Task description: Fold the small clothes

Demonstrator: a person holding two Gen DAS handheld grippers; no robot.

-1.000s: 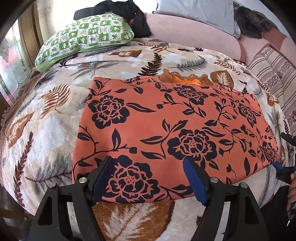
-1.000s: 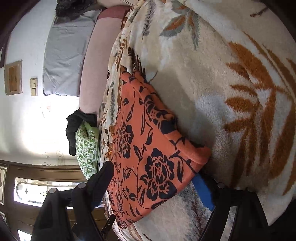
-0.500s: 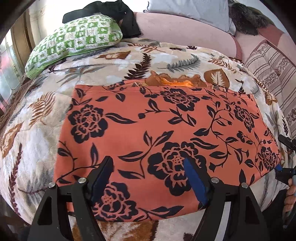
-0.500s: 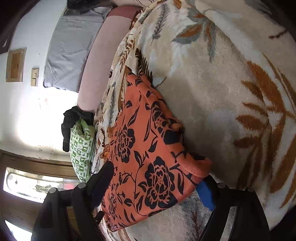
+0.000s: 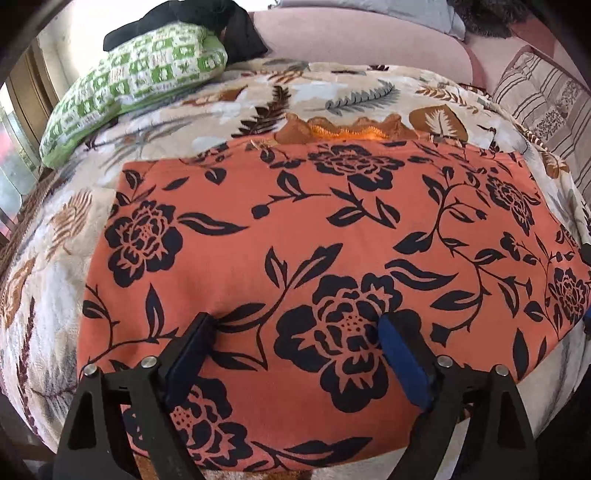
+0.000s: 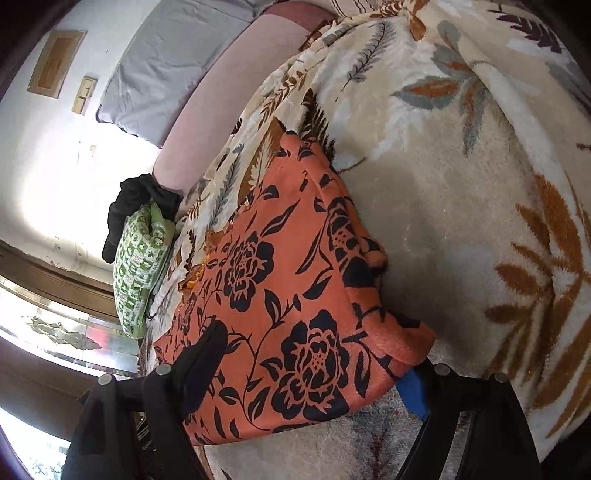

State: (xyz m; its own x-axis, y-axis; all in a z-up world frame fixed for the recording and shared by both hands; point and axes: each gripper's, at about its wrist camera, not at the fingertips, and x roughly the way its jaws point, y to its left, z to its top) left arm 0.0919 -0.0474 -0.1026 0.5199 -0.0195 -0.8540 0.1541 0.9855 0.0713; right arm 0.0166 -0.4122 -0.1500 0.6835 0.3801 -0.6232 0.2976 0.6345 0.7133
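An orange garment (image 5: 314, 229) with a black flower print lies flat on a leaf-patterned blanket (image 5: 55, 258). My left gripper (image 5: 295, 325) hovers low over the garment's near part. Its jaws are opening, both fingertips are on the cloth and nothing is pinched between them. In the right wrist view the garment (image 6: 280, 280) fills the middle. My right gripper (image 6: 314, 362) straddles its near right corner with the jaws wide. The blue pad (image 6: 413, 391) sits under the corner's edge and does not press it. A scalloped orange trim (image 5: 343, 129) peeks out at the garment's far edge.
A green and white pillow (image 5: 133, 92) lies at the far left with a black cloth (image 5: 207, 22) on it. A pink bolster (image 5: 351, 37) runs along the back and a striped cushion (image 5: 543, 99) sits at the right. A window (image 6: 55, 332) stands past the bed's left side.
The left gripper has moved forward and down over the garment, and its jaws stand a little wider. The right gripper has rolled, with the garment's corner still between its fingers.
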